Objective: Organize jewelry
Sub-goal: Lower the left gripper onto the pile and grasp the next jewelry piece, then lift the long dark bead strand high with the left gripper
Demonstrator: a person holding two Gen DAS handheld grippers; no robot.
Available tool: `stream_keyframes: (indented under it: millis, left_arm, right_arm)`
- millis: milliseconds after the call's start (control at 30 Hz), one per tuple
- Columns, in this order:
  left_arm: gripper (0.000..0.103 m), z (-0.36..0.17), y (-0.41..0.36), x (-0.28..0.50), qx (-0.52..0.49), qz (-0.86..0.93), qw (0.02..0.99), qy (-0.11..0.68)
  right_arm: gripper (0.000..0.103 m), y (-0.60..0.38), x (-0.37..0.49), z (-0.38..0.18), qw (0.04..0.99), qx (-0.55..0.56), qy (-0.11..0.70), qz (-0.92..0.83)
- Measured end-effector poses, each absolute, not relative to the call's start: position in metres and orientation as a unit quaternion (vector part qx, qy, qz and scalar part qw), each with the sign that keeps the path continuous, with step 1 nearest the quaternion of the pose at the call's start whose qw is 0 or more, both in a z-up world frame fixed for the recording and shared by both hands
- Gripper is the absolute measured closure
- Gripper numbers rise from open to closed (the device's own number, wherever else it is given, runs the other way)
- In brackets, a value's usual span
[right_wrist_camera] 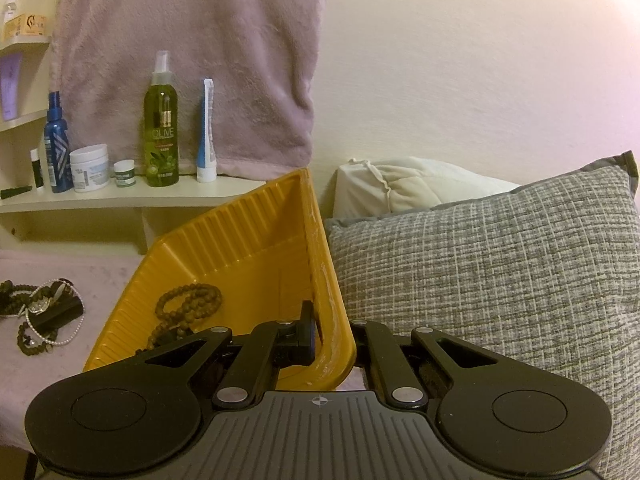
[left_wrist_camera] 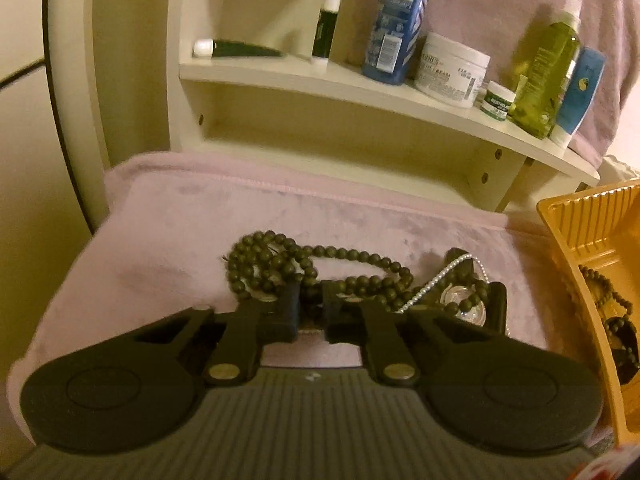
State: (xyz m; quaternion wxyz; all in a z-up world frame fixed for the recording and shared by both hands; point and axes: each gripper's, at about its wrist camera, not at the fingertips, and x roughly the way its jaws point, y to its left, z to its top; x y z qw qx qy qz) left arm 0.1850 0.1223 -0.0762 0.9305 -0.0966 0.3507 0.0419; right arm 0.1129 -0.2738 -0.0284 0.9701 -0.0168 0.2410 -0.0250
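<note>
A pile of dark green bead necklaces (left_wrist_camera: 304, 270) lies on the pink towel (left_wrist_camera: 160, 240), with a white pearl strand (left_wrist_camera: 440, 280) and a clear glass piece (left_wrist_camera: 460, 300) at its right. My left gripper (left_wrist_camera: 311, 308) is down on the pile, its jaws nearly closed around bead strands. The pile also shows in the right wrist view (right_wrist_camera: 40, 312). My right gripper (right_wrist_camera: 332, 344) is shut on the right rim of the yellow tray (right_wrist_camera: 240, 240) and holds it tilted up. A brown bead necklace (right_wrist_camera: 188, 308) lies inside the tray.
A cream shelf (left_wrist_camera: 340, 84) behind the towel carries bottles, jars and tubes, among them a green olive bottle (right_wrist_camera: 161, 128). A grey woven pillow (right_wrist_camera: 500, 272) and a white pillow (right_wrist_camera: 400, 188) lie right of the tray. A pink towel hangs on the wall (right_wrist_camera: 192, 60).
</note>
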Motion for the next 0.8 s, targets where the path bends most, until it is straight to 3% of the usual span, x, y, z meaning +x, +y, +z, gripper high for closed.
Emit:
stream_keyframes:
  millis: [800]
  left_arm:
    - [0.097,0.075,0.135,0.162,-0.043,-0.031,0.974,0.220]
  right_arm:
    - [0.097,-0.269,0.109,-0.023,0.972,-0.017,0.232,-0.016]
